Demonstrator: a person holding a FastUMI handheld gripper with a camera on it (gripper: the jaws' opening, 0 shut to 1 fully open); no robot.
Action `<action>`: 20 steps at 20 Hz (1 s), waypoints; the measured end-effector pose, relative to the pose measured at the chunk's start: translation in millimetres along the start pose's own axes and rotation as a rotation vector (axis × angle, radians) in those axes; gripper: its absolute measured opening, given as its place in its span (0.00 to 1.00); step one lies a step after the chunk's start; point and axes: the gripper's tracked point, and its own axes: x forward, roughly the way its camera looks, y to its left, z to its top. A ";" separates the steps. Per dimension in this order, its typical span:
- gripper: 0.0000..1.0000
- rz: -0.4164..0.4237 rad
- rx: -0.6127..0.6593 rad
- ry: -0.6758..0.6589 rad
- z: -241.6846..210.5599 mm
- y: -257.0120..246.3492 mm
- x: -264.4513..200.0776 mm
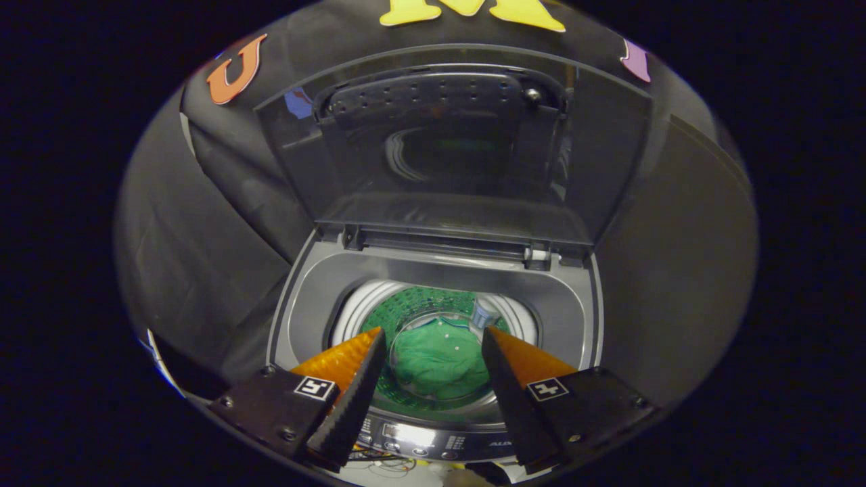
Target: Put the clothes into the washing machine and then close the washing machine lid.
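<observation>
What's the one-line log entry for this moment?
gripper: open, empty, above drum | green garment: inside drum | washing machine lid: up, open | next: probably close lid

The top-loading washing machine (433, 284) stands with its lid (450, 145) raised upright behind the drum opening. A green garment (436, 362) lies inside the drum. The gripper (433, 341) hovers above the machine's front edge, fingers spread apart, holding nothing.

A black cloth wall (203, 223) hangs behind and beside everything. Some thin coloured wires (385, 465) lie low, partly hidden.
</observation>
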 end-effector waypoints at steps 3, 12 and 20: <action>0.89 0.002 0.000 -0.004 -0.9 -1.0 -6.6; 0.89 0.020 -0.071 -0.167 33.2 -8.2 -43.6; 0.89 0.010 -0.098 -0.356 93.8 -6.5 -97.3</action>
